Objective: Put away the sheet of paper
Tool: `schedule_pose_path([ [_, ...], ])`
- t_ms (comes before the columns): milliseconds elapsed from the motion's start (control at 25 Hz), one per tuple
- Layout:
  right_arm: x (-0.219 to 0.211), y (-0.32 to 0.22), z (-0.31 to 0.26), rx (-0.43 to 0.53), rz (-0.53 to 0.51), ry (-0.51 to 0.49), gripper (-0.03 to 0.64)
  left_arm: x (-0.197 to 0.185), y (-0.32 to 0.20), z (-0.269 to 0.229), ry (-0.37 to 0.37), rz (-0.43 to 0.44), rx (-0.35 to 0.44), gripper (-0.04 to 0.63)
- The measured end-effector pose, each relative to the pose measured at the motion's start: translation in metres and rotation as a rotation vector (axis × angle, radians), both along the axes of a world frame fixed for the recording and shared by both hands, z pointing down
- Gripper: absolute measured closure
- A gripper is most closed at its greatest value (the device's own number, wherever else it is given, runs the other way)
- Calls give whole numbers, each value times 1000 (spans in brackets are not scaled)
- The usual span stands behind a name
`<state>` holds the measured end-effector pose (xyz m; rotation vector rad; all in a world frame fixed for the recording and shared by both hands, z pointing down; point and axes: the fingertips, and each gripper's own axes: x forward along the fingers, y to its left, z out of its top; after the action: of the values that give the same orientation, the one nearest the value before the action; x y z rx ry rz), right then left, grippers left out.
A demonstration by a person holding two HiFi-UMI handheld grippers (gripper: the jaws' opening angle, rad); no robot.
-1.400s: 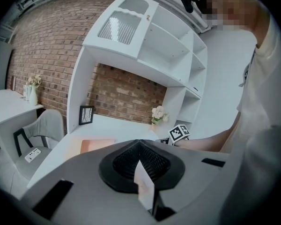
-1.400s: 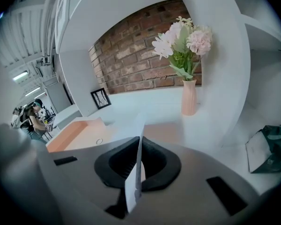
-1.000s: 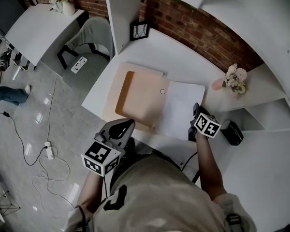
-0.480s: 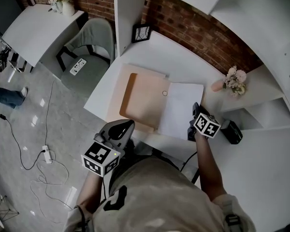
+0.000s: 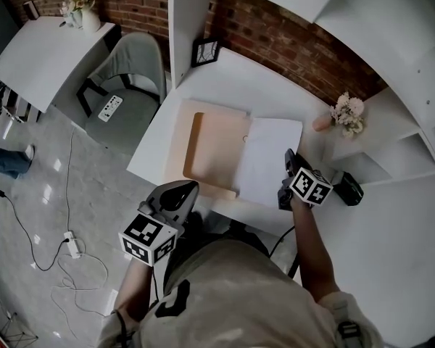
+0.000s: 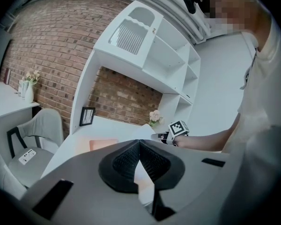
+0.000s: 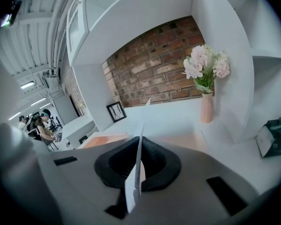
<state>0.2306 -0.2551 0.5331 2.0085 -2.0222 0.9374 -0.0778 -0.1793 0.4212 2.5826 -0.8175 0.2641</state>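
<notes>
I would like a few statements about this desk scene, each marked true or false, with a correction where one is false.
1. The right gripper pinches the sheet of paper between its fingers. True.
2. The left gripper rests on the folder. False: it hangs in front of the desk, shut and empty.
3. The vase of flowers stands left of the folder. False: it stands to the right, beyond the paper.
4. A picture frame stands by the brick wall. True.

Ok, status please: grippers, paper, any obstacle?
Right gripper shut on paper edge. Left gripper shut, empty. Paper beside folder, not in yet. Nothing in the way.
</notes>
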Motion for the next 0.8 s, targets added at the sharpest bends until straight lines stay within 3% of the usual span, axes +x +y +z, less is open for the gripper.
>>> schedule_pose_path([
  [480,-1,-8,23,-53,0,-77,589,1,-2,-3,-5,-36,-14,580],
  [800,-1,-24,41,-63,-43,-169,589,20,1,-10,-70,-81,-19,580],
])
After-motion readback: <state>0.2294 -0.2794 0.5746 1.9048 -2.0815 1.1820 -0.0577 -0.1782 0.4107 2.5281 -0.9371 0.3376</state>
